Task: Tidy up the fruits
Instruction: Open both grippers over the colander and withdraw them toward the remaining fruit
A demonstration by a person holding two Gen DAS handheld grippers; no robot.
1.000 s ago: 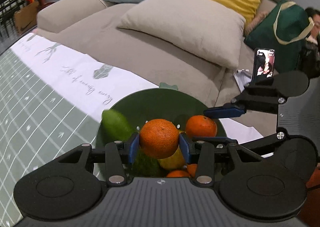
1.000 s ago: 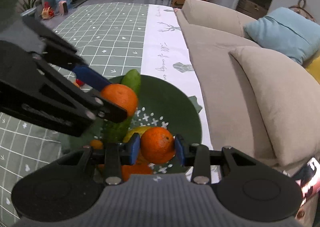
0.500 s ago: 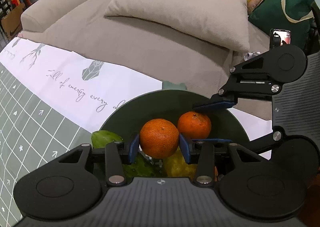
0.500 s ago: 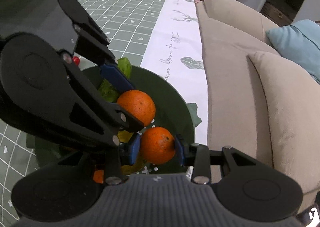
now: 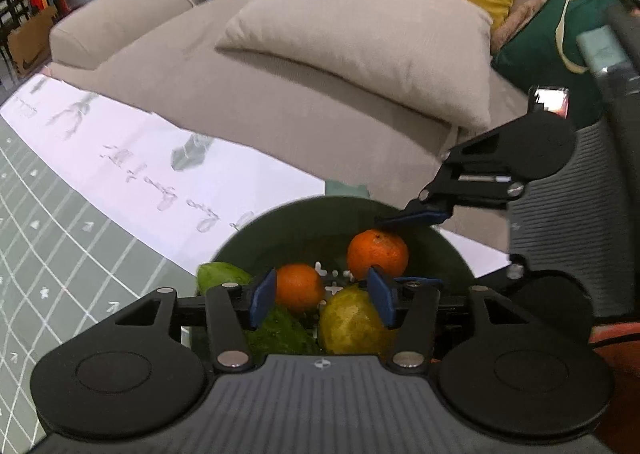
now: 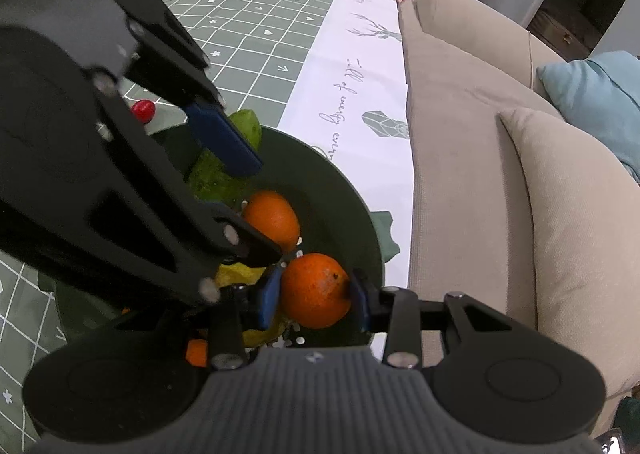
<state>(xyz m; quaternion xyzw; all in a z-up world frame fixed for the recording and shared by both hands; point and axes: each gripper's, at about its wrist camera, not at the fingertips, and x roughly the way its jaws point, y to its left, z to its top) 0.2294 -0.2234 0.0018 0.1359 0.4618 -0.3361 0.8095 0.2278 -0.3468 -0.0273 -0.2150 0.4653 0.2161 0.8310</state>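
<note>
A dark green bowl (image 5: 296, 225) holds several fruits on the table. My left gripper (image 5: 323, 296) is open above it; a small orange (image 5: 299, 288) lies in the bowl below and between its blue pads, beside a yellow-green lemon (image 5: 352, 324) and green fruits (image 5: 218, 277). My right gripper (image 6: 314, 294) is shut on a second orange (image 6: 316, 290) over the bowl (image 6: 340, 197); that orange also shows in the left wrist view (image 5: 377, 254). The released orange (image 6: 272, 219) sits in the bowl under the left gripper.
The bowl stands at the table's edge on a green checked cloth (image 6: 248, 17) with a white printed border (image 5: 132, 157). A beige sofa with cushions (image 5: 360, 49) is just beyond. A small red object (image 6: 143, 109) lies on the cloth near the bowl.
My left gripper has opened and let its orange drop into the bowl. My right gripper still holds its orange and has stayed over the bowl.
</note>
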